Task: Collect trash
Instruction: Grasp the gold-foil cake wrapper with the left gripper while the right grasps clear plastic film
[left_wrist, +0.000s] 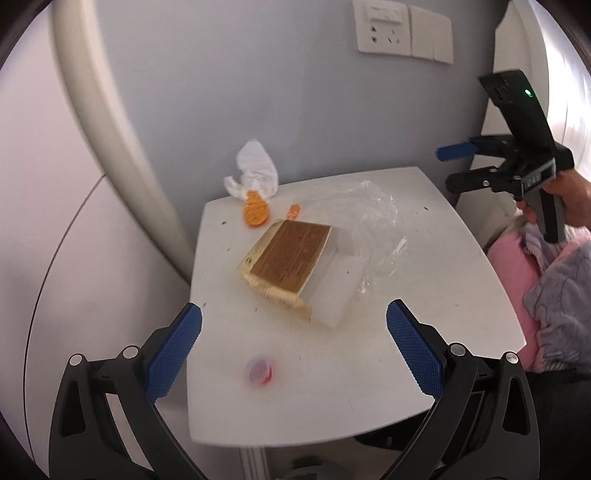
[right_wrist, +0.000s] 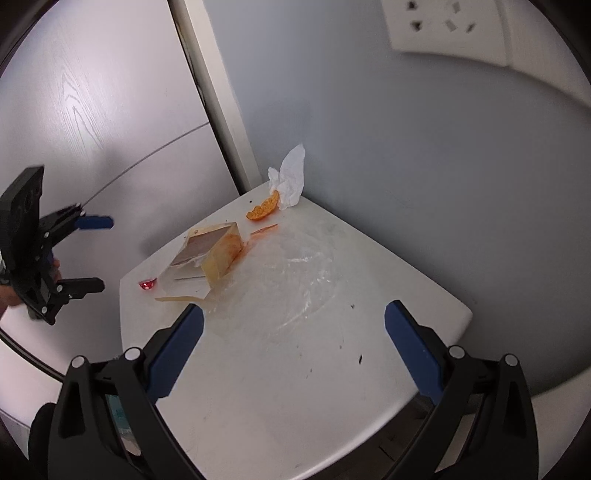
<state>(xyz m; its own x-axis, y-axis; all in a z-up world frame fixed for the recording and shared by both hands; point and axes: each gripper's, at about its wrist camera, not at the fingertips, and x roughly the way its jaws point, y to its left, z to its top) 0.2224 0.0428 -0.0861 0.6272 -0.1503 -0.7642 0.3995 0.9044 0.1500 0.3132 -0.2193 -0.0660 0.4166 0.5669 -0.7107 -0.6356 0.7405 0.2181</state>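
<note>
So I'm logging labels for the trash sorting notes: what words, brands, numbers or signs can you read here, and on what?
None can be read for sure.
Carton: rows of dark print on its brown top face, too small and blurred to read.
Right tool: pale lettering on its grey body, too blurred to quote.
Wall socket: faint marks above the holes, unreadable.
Orange peel, tissue, plastic wrap, red cap: no text visible.

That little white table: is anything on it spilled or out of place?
Yes. An opened box lies on its side amid orange stains. Orange peel and a crumpled tissue sit at the far corner, clear plastic wrap is spread loosely, and a small red cap lies alone.
</note>
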